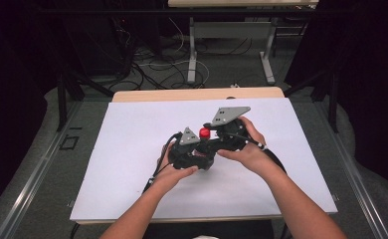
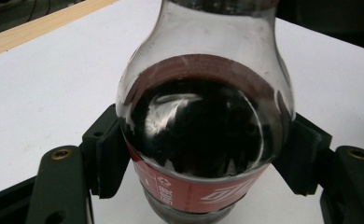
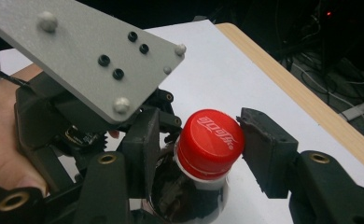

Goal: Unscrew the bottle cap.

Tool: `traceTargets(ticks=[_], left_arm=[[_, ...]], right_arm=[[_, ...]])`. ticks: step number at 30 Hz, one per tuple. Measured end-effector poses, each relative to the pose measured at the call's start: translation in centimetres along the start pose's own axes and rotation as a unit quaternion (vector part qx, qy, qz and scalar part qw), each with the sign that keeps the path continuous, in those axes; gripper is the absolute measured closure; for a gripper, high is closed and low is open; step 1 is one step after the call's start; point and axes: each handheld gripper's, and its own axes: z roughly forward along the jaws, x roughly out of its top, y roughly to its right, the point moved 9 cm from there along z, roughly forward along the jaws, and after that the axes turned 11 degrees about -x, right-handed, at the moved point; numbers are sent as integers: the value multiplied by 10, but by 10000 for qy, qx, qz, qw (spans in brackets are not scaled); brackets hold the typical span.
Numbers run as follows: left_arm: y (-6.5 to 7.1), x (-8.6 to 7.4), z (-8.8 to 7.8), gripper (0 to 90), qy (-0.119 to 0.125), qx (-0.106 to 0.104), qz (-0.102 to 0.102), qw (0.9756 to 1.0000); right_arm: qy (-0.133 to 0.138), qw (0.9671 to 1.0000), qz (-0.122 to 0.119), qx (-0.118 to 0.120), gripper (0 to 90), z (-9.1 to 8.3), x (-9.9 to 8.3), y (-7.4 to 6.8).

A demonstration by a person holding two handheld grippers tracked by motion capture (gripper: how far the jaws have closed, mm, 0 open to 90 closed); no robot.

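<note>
A cola bottle (image 2: 203,135) with dark liquid is held upright above the middle of the white table (image 1: 132,149), and its long axis runs straight up, from the body in the lower gripper to the red cap (image 3: 210,140) at the top. The left gripper (image 2: 203,154) is closed firmly on the round body just above the red label, with both pads pressed on the plastic, so the bottle is kept from turning. The right gripper (image 3: 196,149) is placed at the neck, and the cap lies between its jaws: the left pad seems to touch the cap, while a narrow gap is seen at the other pad, so the cap is not clamped at this moment. The right hand (image 1: 249,149) is therefore the nearer one to the cap, and the coming move is judged to be a closing on the cap and a twist around the upright axis. The table is covered by a plain white sheet with a wooden edge (image 1: 197,93) at the far side. Behind it, cables (image 1: 157,64) are spread on a grey floor between dark curtains.
</note>
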Motion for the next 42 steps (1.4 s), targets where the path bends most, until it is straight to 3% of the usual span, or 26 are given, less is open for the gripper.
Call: traceTargets(ticks=[2,6,11,20,22,25,31,42], left_arm=[[1,-1,0,297,-32,-43,36,10000],[3,-1,1,297,-60,-56,43,10000],[5,-1,2,297,-55,-96,80,9999],[7,0,0,298,-48,-126,90,9999],[7,0,0,298,-56,-118,74,9999],[4,0,-1,298,-20,-86,19,10000],[1,1,-2,298,34,-49,-24,10000],[5,0,1,297,-65,-88,5,9999]], right_arm=[[22,10000,43,-85,483,2,1,-2],[56,10000,34,-13,500,5,2,-2],[58,9999,-6,118,601,8,3,2],[2,9978,-31,655,609,6,5,8],[59,9979,-23,645,606,6,6,9],[129,9988,5,466,510,4,7,8],[79,9999,98,93,503,-1,4,5],[76,9998,150,115,511,7,3,-1]])
